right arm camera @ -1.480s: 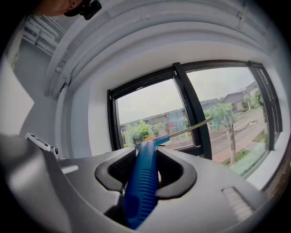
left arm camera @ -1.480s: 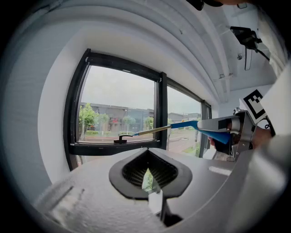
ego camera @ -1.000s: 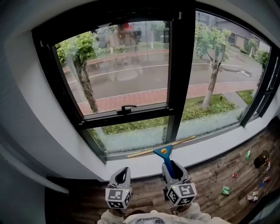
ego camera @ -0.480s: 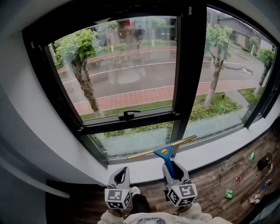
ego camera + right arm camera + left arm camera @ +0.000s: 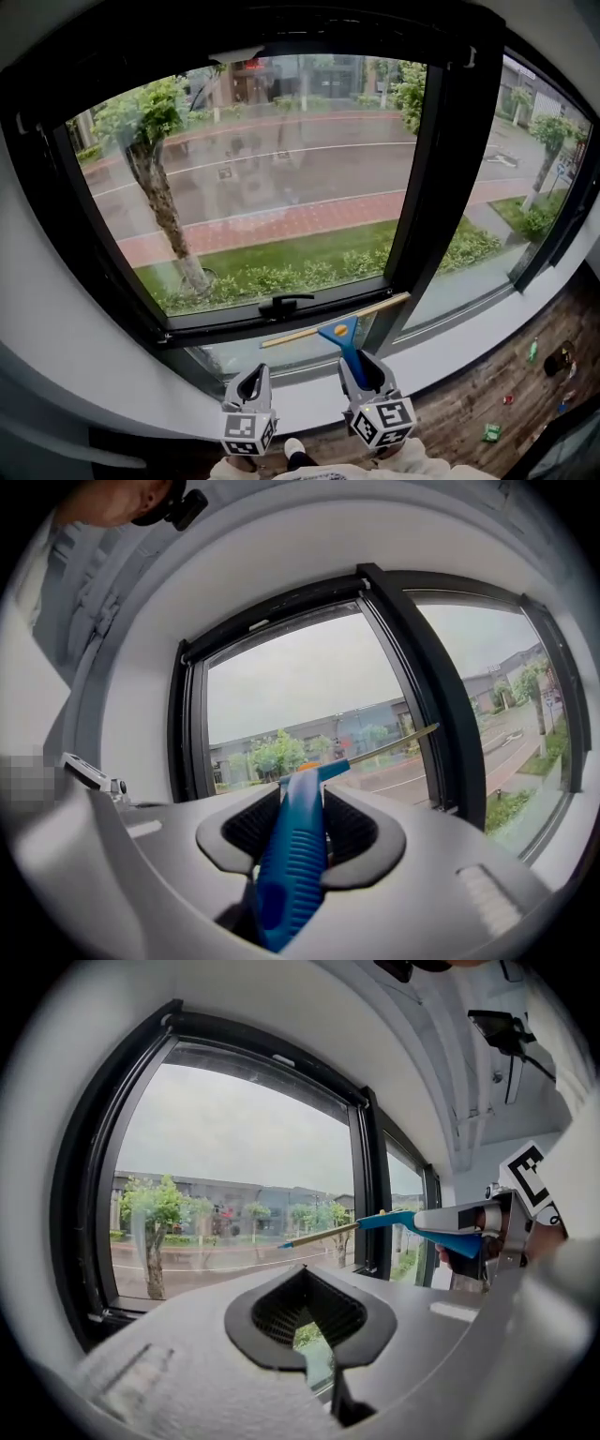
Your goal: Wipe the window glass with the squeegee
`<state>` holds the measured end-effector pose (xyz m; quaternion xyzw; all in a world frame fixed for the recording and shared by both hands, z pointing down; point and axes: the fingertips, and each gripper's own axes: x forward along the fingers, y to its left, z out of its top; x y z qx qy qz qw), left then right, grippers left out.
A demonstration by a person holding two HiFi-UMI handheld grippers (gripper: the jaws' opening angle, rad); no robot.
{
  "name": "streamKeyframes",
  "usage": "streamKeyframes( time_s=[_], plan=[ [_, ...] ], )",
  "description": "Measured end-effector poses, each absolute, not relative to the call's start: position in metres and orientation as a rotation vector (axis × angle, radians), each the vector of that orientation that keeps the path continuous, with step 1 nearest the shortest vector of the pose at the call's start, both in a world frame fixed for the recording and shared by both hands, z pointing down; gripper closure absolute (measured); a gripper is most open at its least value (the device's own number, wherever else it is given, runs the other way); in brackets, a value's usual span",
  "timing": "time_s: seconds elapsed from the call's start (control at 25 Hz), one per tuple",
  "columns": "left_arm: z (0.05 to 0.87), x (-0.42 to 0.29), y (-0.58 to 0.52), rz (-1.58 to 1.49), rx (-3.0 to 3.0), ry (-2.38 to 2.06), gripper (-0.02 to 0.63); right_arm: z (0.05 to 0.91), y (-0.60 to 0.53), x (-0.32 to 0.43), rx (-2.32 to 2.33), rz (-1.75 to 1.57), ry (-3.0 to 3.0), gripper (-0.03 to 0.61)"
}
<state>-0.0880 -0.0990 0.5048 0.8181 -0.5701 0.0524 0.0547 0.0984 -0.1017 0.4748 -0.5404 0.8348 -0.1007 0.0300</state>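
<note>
The squeegee lies low, its blade slanting from 8 to 2 o'clock across the lower frame bar. Whether it touches any glass I cannot tell. The step in hand is probably getting it up for a stroke. To do that well, lift it toward 12 o'clock, seat the rubber edge flat on the window glass near the top frame, then pull down with even pressure, stopping short of the window handle at the pane's 6 o'clock.

The left tongs are pressed together on nothing, at 9 o'clock of the right tongs. The right tongs pinch the squeegee's blue handle.
</note>
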Motion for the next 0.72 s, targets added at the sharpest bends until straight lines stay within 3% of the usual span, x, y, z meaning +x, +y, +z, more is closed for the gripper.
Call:
streamKeyframes(
  time_s=[0.24,0.72],
  plan=[
    [0.481,-0.118,-0.168,0.113,2.469,-1.640,0.612,0.436,-0.173,0.073,-1.670,-0.225,2.463,0.432],
    [0.359,-0.102,-0.263,0.078,2.597,-1.853,0.613,0.316,-0.268,0.093,-1.537,0.001,2.376,0.433]
  ],
)
